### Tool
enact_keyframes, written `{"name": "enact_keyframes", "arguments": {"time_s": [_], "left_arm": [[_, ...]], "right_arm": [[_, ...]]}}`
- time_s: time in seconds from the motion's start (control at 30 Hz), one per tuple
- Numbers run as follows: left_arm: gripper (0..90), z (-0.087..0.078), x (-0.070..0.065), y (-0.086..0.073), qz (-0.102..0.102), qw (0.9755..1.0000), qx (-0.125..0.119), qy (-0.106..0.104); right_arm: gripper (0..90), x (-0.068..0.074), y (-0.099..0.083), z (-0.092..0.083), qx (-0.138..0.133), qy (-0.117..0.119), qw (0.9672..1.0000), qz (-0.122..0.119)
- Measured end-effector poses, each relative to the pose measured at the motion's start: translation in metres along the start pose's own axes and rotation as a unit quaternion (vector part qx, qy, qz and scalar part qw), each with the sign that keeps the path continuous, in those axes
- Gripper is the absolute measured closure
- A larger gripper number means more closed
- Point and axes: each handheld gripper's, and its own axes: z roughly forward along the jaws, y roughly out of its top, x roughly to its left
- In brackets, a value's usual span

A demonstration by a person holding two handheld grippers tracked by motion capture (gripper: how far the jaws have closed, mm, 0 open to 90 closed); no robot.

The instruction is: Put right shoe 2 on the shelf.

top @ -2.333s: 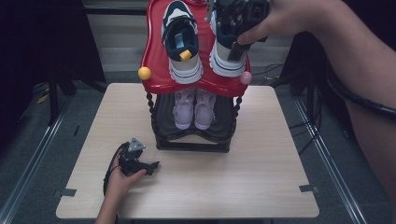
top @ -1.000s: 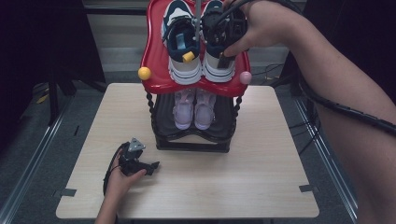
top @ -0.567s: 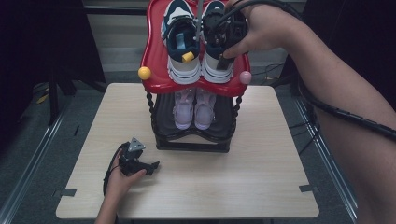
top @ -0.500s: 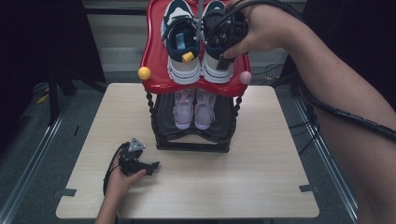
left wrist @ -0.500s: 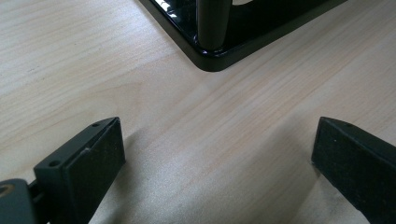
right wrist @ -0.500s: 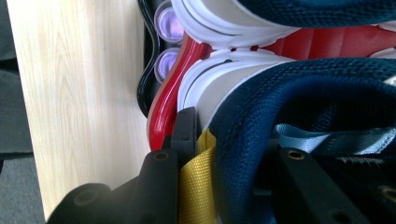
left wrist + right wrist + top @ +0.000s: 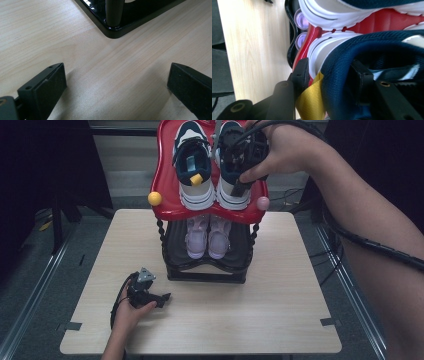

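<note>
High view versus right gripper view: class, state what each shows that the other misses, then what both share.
High view: the whole table, the left hand-held gripper at its near left, and a pink pair on the rack's lower shelf. Right gripper view: close up, the right hand-held gripper, its jaws just opening, straddles the heel collar beside a yellow pull tab. Shared: the navy shoe, the red top shelf and the tabletop.

Navy-and-white sneaker (image 7: 231, 165) – yellow heel tab, upright on red top shelf (image 7: 165, 180), toe pointing away – beside matching sneaker (image 7: 192, 165).
</note>
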Motion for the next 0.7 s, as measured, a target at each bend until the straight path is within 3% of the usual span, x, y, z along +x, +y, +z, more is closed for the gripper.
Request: {"name": "enact_keyframes", "arguments": {"time_s": [0.3, 0.5, 0.7], "left_arm": [[1.6, 0.000, 0.000, 0.000, 0.001, 1.0000, 0.000, 0.001], [1.5, 0.000, 0.000, 0.000, 0.002, 1.0000, 0.000, 0.002], [1.5, 0.000, 0.000, 0.000, 0.000, 1.0000, 0.000, 0.000]], "right_arm": [[60.9, 0.001, 0.001, 0.000, 0.000, -0.008, 0.9999, -0.008], [53.2, 0.002, -0.001, -0.004, -0.008, -0.002, 1.0000, 0.000], [38.1, 0.004, -0.006, -0.014, -0.015, 0.001, 0.9997, 0.021]]}}
